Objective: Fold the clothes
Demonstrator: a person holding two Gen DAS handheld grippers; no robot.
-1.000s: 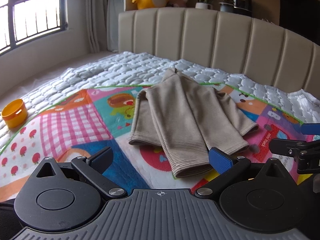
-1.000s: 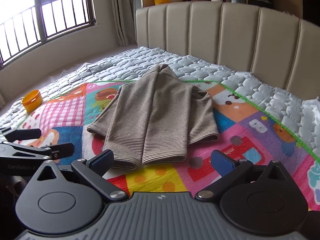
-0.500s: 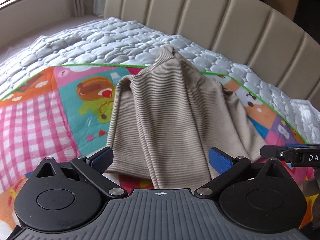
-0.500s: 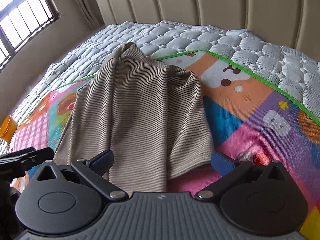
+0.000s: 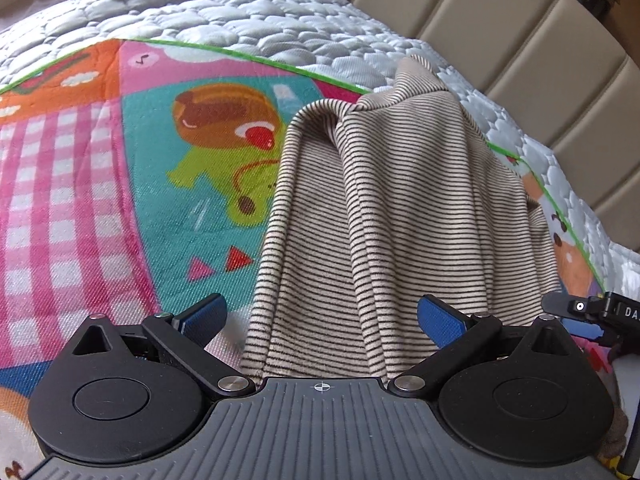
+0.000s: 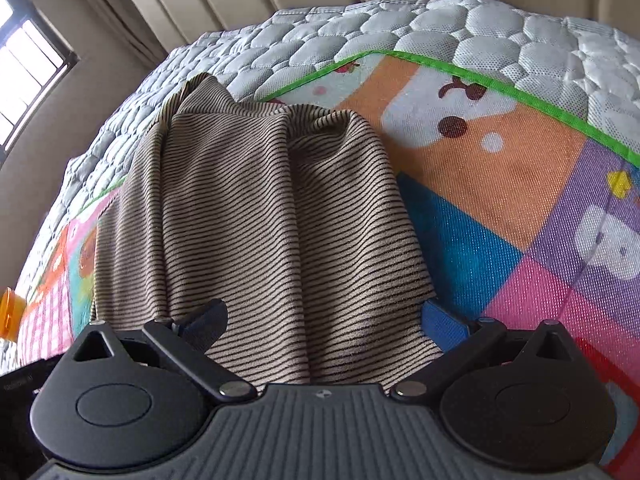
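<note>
A tan striped sweater point(image 5: 392, 216) is seen lying folded lengthwise on a colourful play mat point(image 5: 120, 184), its collar end reaching the white quilted cover point(image 5: 240, 12). The left gripper point(image 5: 320, 316) is held wide apart over the hem's near-left portion. The right gripper point(image 5: 592, 316) is glimpsed at the frame's right edge.

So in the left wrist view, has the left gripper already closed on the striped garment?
No, the left gripper is wide open, its blue fingertips standing either side of the striped garment's near hem.
</note>
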